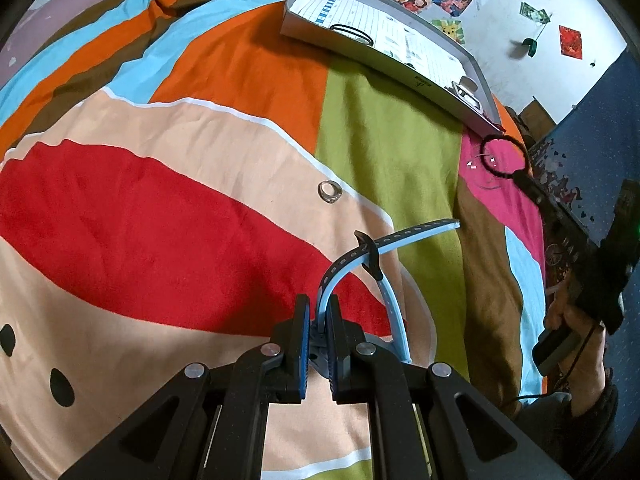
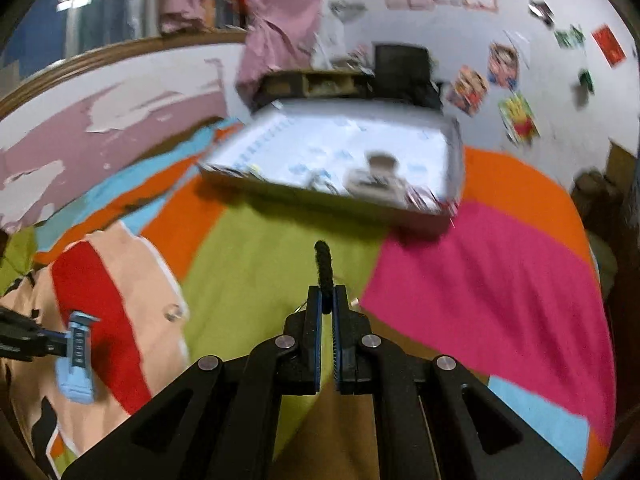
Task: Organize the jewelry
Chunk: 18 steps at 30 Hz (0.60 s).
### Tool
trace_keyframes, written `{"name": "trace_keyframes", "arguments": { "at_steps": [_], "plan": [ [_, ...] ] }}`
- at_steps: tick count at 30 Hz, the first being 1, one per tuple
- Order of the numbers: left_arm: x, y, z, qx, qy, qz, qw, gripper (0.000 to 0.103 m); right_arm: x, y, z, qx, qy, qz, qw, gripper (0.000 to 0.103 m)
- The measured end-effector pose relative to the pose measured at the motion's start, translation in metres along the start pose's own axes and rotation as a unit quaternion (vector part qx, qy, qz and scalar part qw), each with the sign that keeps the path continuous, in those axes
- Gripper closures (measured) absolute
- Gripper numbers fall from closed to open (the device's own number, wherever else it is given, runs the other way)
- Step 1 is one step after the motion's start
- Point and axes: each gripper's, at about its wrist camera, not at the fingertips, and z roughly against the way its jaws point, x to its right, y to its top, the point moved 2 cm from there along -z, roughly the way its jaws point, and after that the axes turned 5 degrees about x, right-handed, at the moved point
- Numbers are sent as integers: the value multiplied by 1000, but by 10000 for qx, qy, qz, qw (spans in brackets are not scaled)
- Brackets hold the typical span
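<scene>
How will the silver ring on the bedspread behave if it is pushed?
The silver ring lies flat on the soft bedspread, so it would probably slide rather than roll. It looks small, rigid and smooth, likely slippery between tongs.

Both rigs look the same: matte black plastic left gripper [image 1: 318, 312] and right gripper [image 2: 327, 300], blue ribbed finger pads [image 1: 304, 344], round silver screws [image 1: 270, 349], bare-skinned right hand [image 1: 576, 320].

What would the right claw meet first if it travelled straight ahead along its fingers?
Probably the near wall of the grey tray, past the black bracelet which the right claw holds; blur leaves depth unclear.
</scene>
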Motion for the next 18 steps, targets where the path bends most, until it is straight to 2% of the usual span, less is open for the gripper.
{"name": "trace_keyframes", "arguments": {
  "at_steps": [3,6,11,14,18],
  "plan": [
    [-2,-1,-2,-45,23,33,10000,96,-20,1,0,-95,132,532,9985,98],
    [-4,-2,-4,-76,94,55,9999,96,-38,-14,-14,-565,338,850,9942,98],
    [-10,-2,-6,-84,147,117,9998,96,-59,-40,-33,-1312,889,969,9826,98],
    [-11,-3,-7,-90,154,135,9998,96,-69,-49,-32,-1508,1302,932,9755,98],
    [-11,-3,-7,-84,145,132,9998,96,-79,-58,-30,-1760,1610,1011,9659,98]
  ]
}}
